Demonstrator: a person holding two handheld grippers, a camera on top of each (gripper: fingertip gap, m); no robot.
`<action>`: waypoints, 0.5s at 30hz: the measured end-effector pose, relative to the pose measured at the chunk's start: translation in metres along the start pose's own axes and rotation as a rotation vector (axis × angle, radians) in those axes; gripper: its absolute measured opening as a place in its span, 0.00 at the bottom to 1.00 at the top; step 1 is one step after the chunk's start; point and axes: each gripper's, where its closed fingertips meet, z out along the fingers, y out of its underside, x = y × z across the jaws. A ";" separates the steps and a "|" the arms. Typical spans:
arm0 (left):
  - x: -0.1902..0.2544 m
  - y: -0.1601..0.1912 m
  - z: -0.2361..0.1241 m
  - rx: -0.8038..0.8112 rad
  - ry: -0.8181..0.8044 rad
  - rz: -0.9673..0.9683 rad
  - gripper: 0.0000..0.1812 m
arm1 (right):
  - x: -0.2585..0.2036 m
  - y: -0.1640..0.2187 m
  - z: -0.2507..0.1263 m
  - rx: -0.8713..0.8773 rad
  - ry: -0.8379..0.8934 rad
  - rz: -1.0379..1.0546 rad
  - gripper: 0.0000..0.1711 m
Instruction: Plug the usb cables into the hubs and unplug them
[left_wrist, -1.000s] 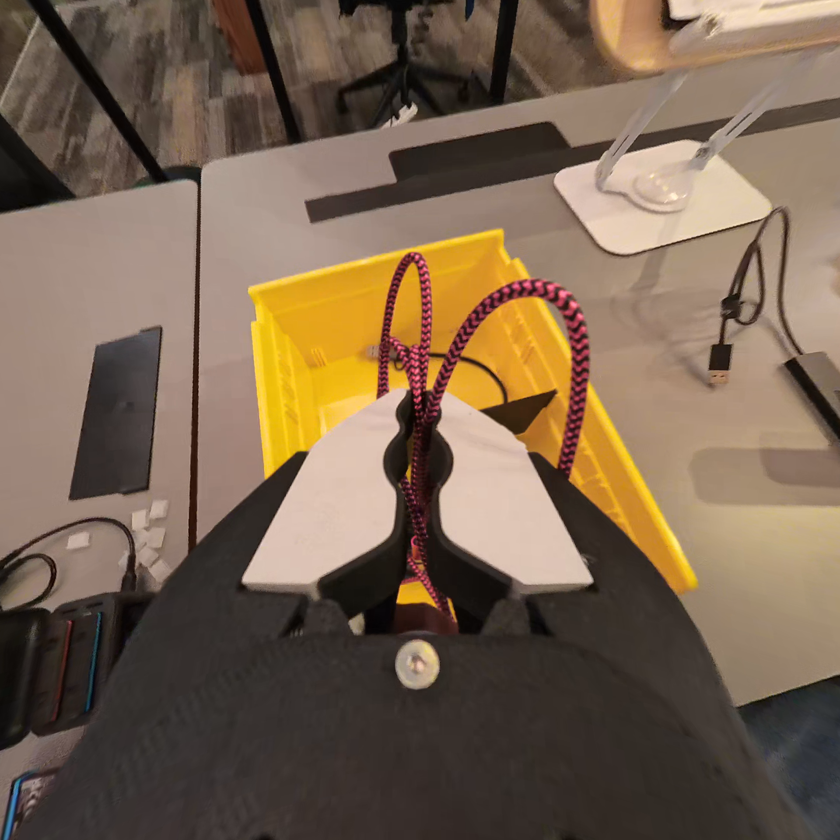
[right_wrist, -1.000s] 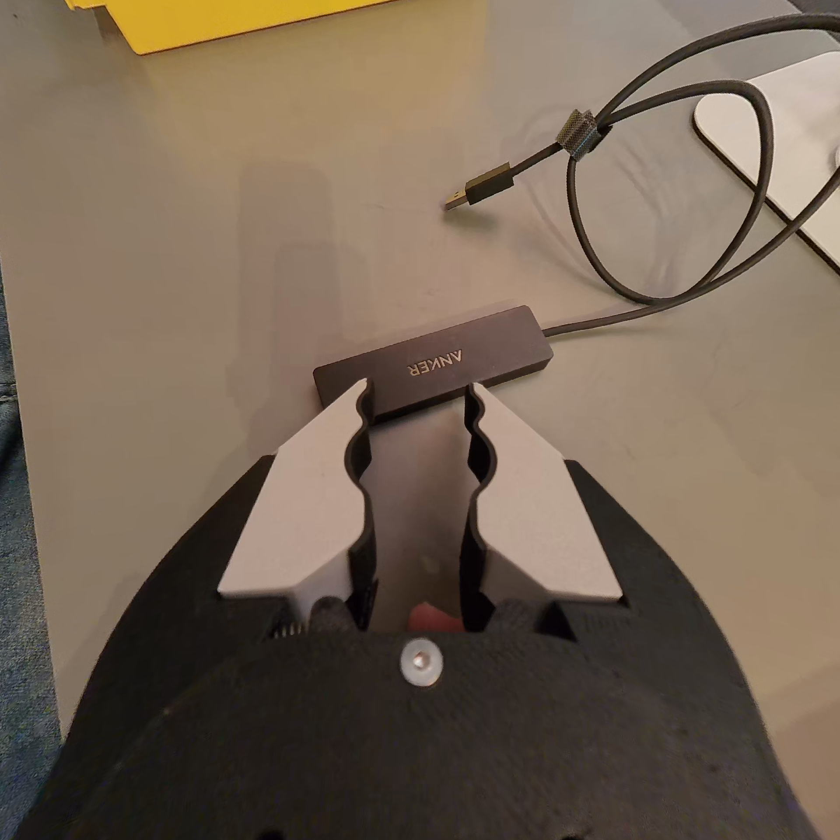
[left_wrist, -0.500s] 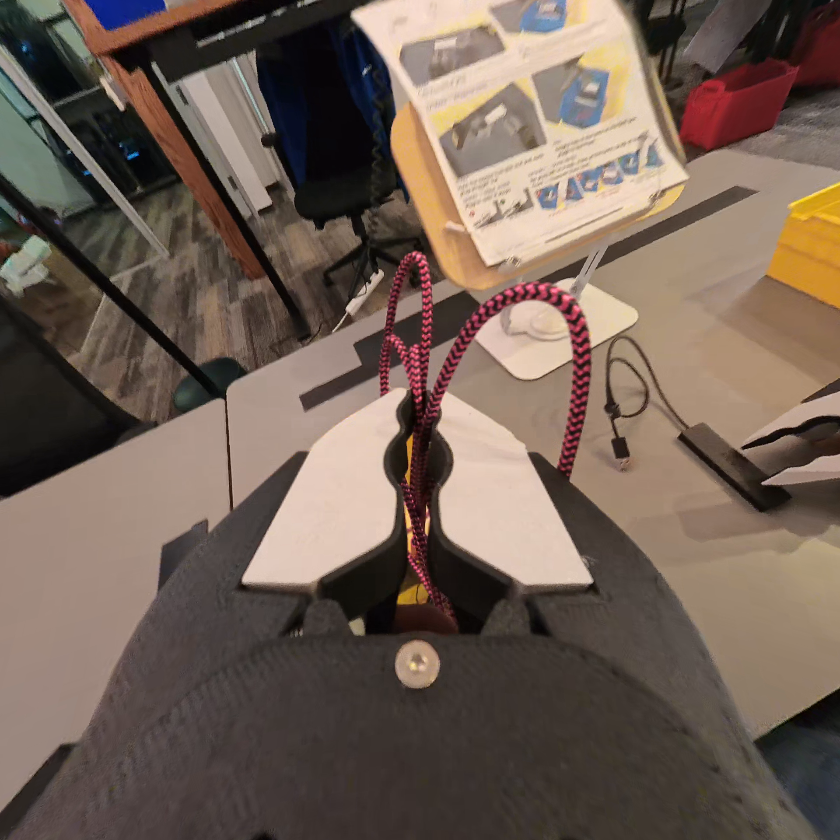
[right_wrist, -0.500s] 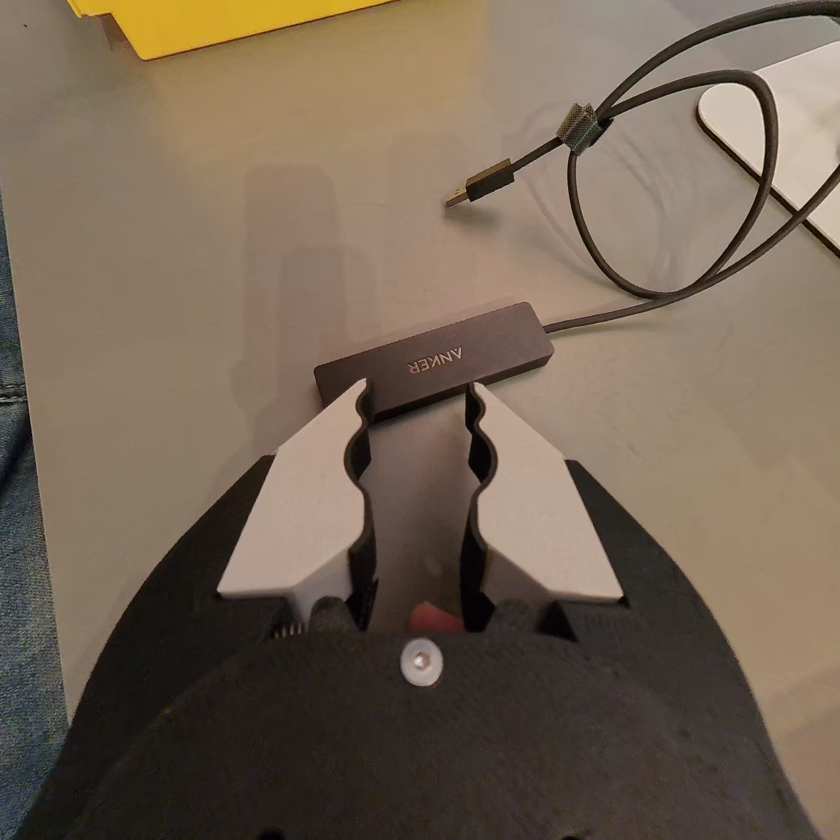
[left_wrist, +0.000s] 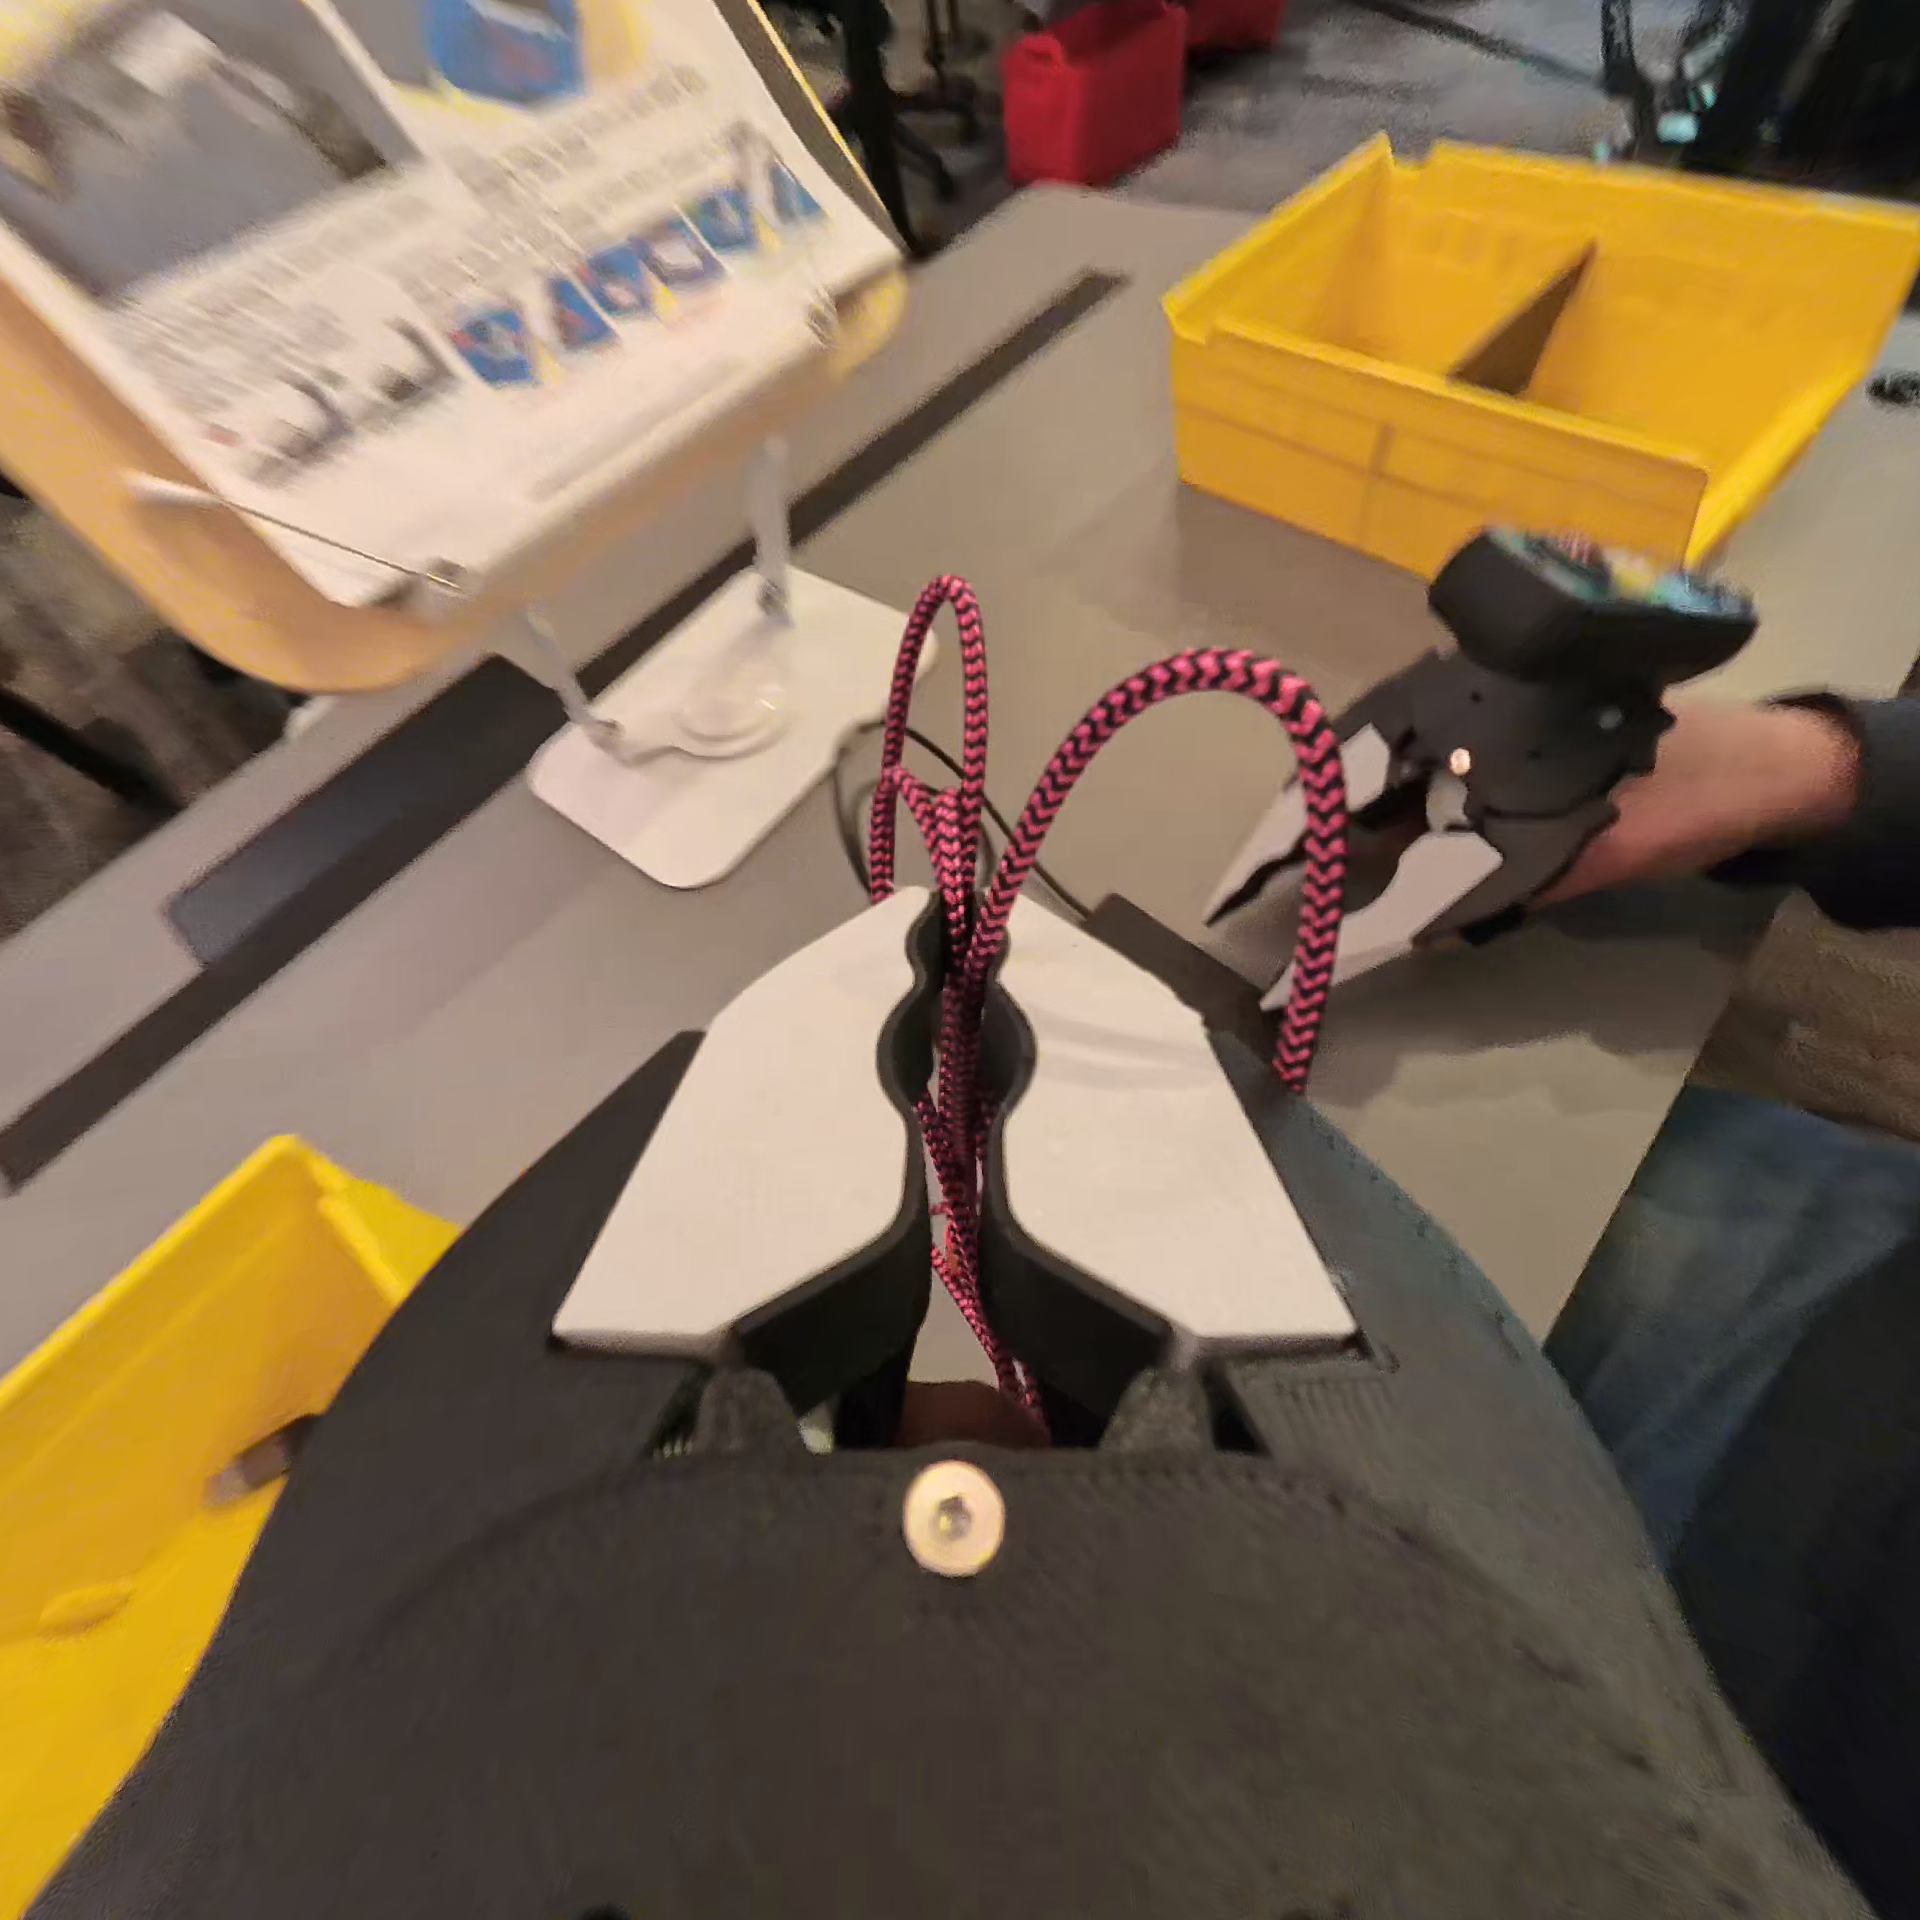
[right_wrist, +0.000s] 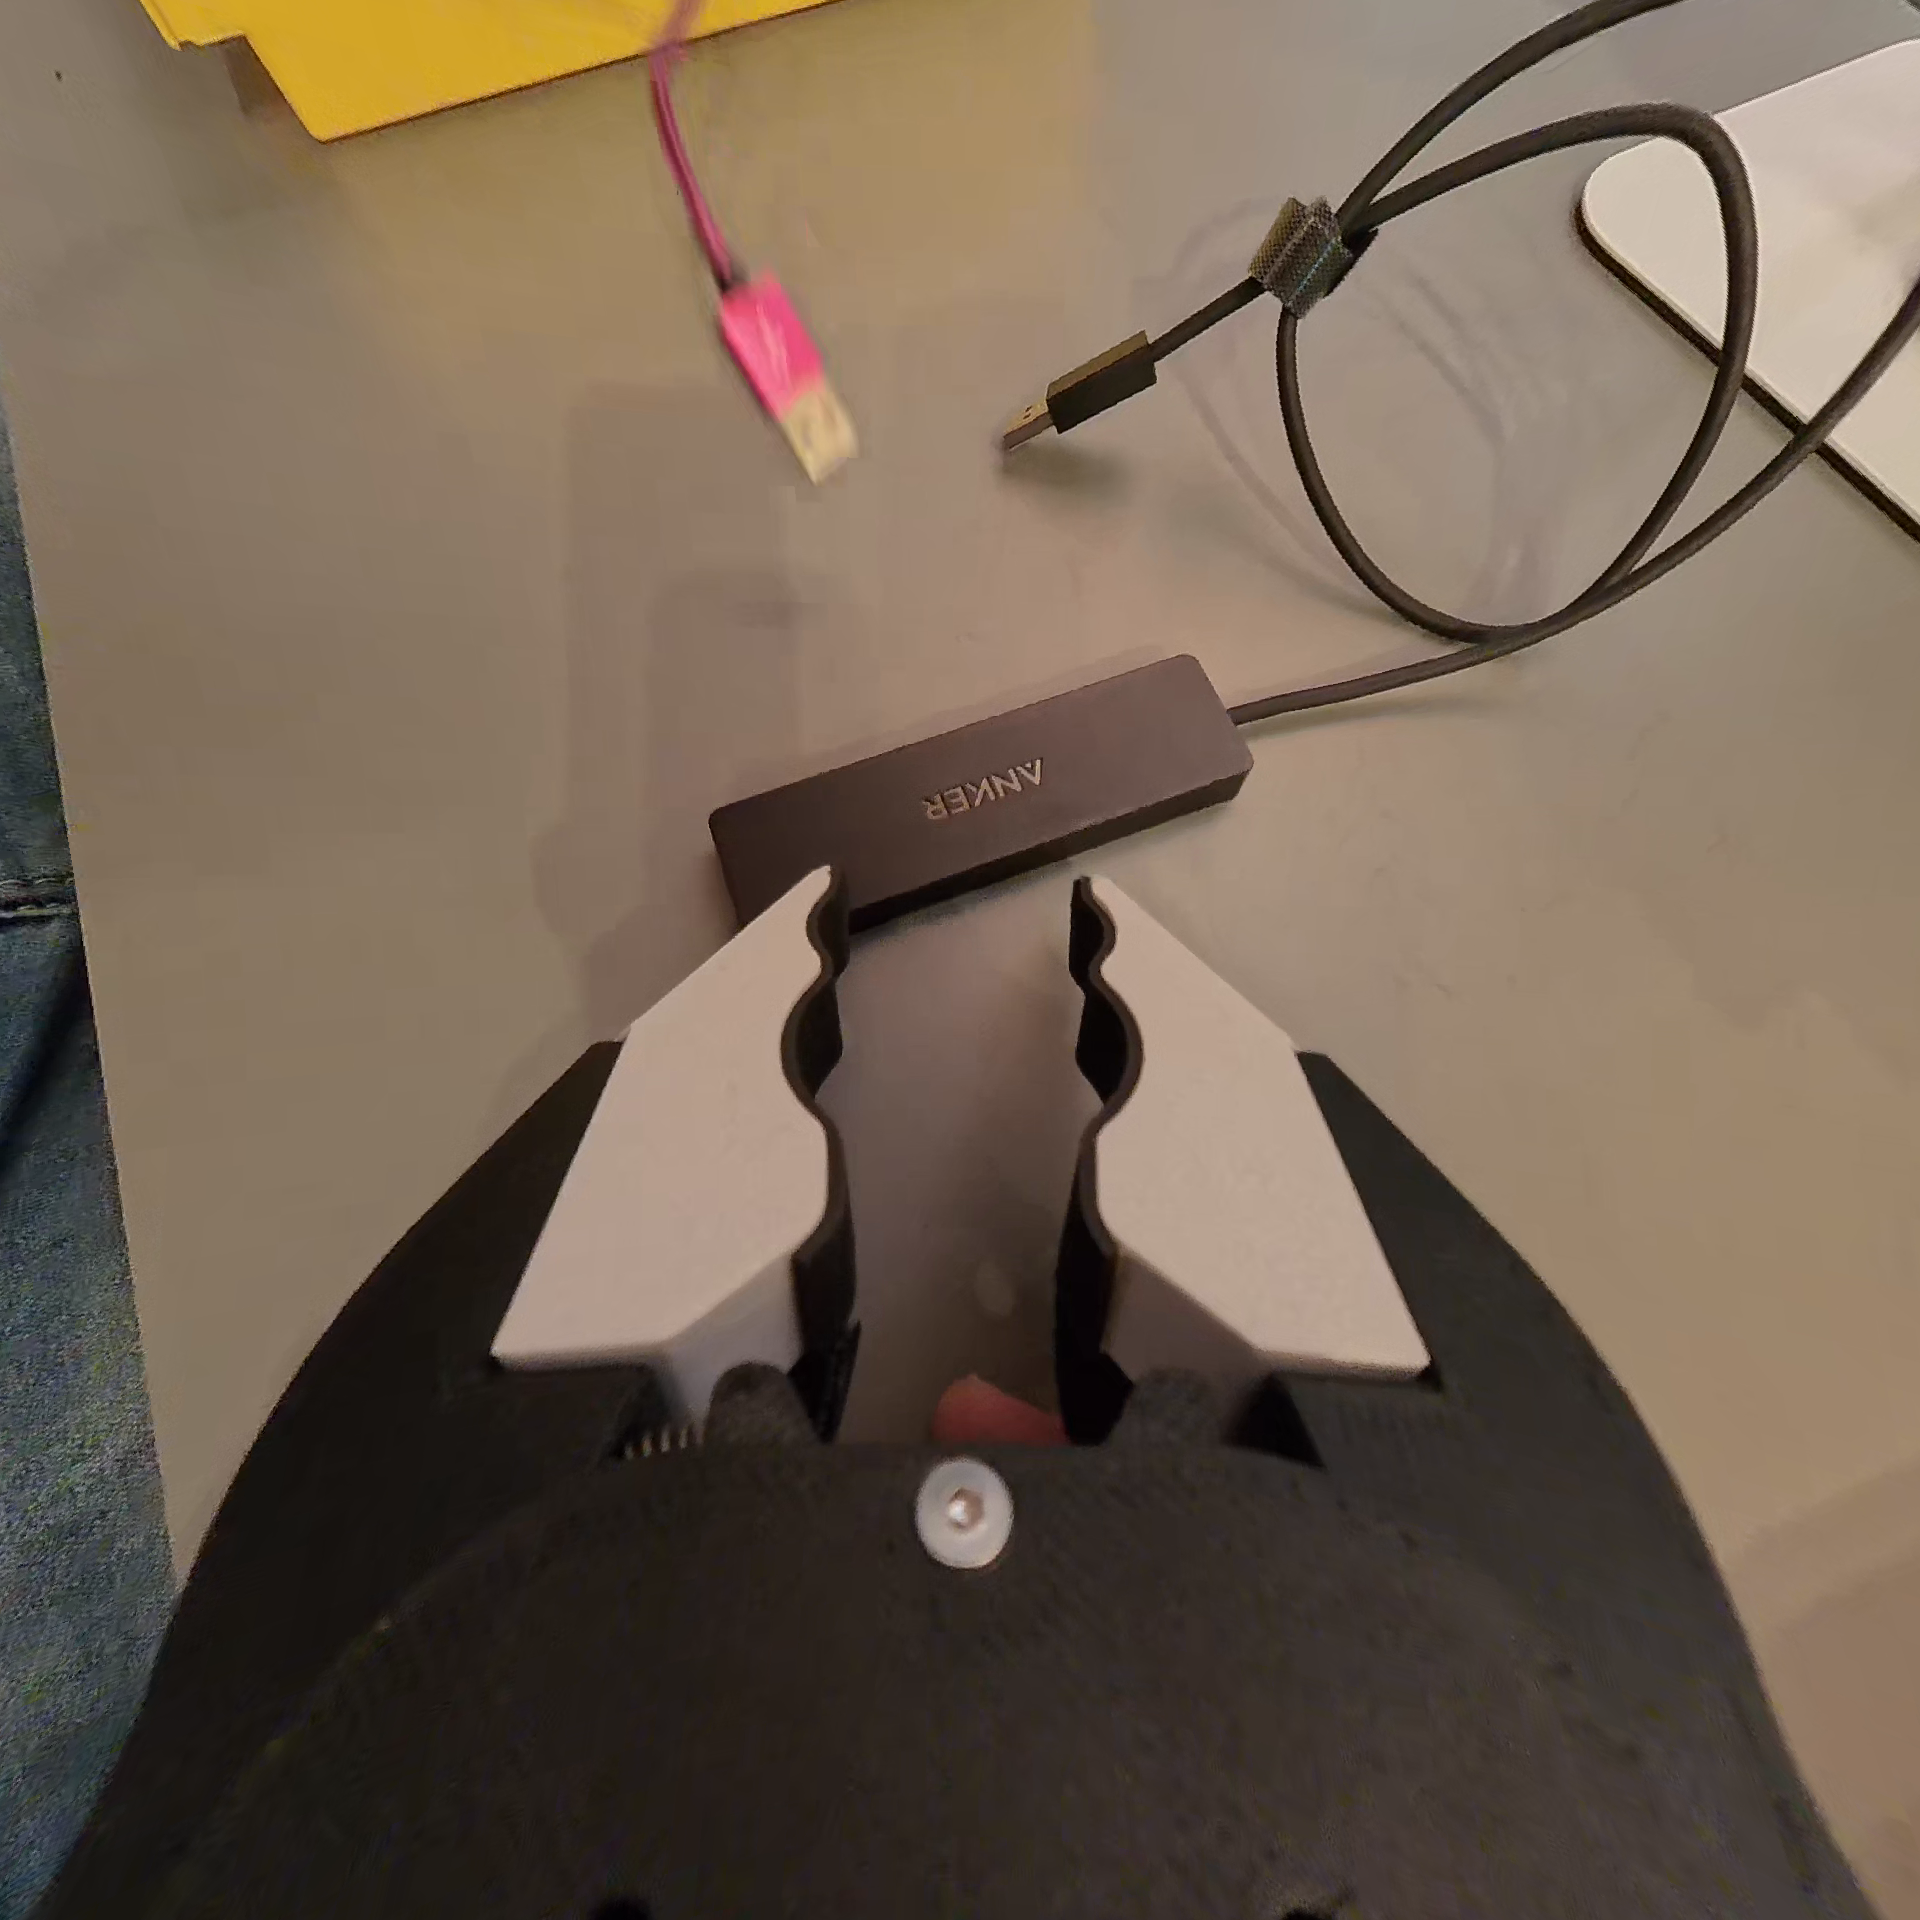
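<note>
My left tool (left_wrist: 961, 925) is clamped tight on a bundle of pink cable (left_wrist: 1226, 675), whose braided strands run down the slot between the pads and loop up above the tips; one loop arches to 2 o'clock and drops past the right pad. In the right wrist view the cable's pink plug (right_wrist: 790, 369) hangs blurred above the desk (right_wrist: 364, 623) at 11 o'clock from the hub (right_wrist: 982, 795), well apart from it and not plugged in.

My right tool (right_wrist: 954, 894) is spread wide and holds nothing. Its tips sit at the near long edge of the black hub, the left fingertip (right_wrist: 816, 904) touching or just over the hub's left corner; I cannot tell which. The hub lies flat on the desk, its own black lead (right_wrist: 1558, 582) leaving its right end and curling up to 1 o'clock, bound by a strap, with its plug (right_wrist: 1091, 400) lying free at 12 o'clock.

From the left wrist view, the right tool (left_wrist: 1247, 935) shows at 3 o'clock in my hand (left_wrist: 1714, 800). A yellow bin (left_wrist: 1455, 416) sits at 1 o'clock, another bin (left_wrist: 156, 1403) at 8 o'clock, and a stand (left_wrist: 686, 779) bearing a printed sheet (left_wrist: 416, 260) at 11 o'clock
</note>
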 end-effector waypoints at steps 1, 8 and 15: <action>0.008 0.012 0.013 -0.025 0.015 0.011 0.02 | 0.000 0.001 -0.001 0.000 0.000 0.003 0.24; 0.044 0.076 0.060 -0.101 0.083 0.119 0.03 | 0.001 0.009 -0.005 -0.024 0.006 -0.010 0.27; 0.050 0.123 0.058 -0.237 0.107 0.225 0.12 | 0.000 0.009 -0.006 -0.034 -0.026 -0.059 0.38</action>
